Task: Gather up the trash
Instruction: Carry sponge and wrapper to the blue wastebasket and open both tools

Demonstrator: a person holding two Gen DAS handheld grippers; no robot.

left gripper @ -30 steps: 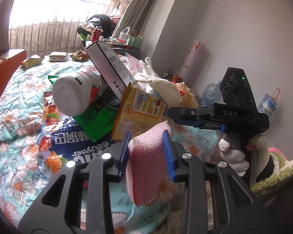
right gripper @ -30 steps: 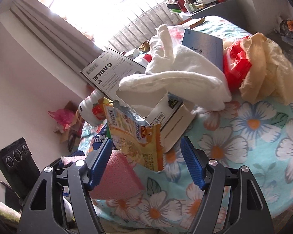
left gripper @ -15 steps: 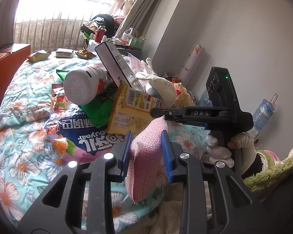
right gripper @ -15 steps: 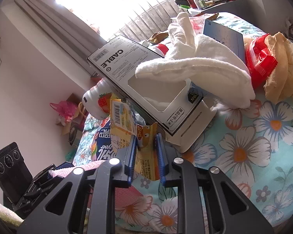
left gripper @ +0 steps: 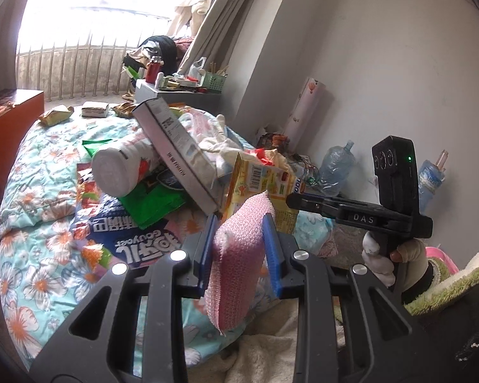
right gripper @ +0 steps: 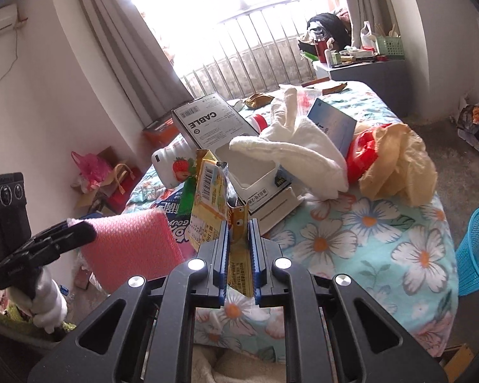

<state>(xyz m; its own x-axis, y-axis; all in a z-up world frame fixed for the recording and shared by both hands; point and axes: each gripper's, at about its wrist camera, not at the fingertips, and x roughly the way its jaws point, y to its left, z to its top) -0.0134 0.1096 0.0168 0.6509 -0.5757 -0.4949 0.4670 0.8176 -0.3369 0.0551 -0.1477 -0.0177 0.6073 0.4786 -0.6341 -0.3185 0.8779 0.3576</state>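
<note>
Your right gripper (right gripper: 238,257), wide open around the yellow snack packet (right gripper: 212,210) a second ago, has clamped on it; its jaws are closing the last bit with the packet's lower edge pinched between them. The packet has come up off the pile and now hangs upright above the near edge of the bed (right gripper: 383,255). So that piece of trash looks secured and ready to carry off. Your left gripper (left gripper: 239,249) keeps its jaws clenched on the pink foam sheet (left gripper: 239,255), as before, also held clear of the bed.

The blue mesh bin (right gripper: 477,252) stands on the floor beside the bed's right edge, and is probably where both pieces should go.

Plenty is left on the bed: the cable box (right gripper: 214,127) leaning on the white strawberry bottle (left gripper: 121,169), the white cloth (right gripper: 290,150) draped over the box, a red and tan bag (right gripper: 392,159) near the right edge, a green wrapper (left gripper: 153,201) and a large blue snack bag (left gripper: 137,242). The cable box sits just behind your packet, so lift clear before swinging right.
</note>
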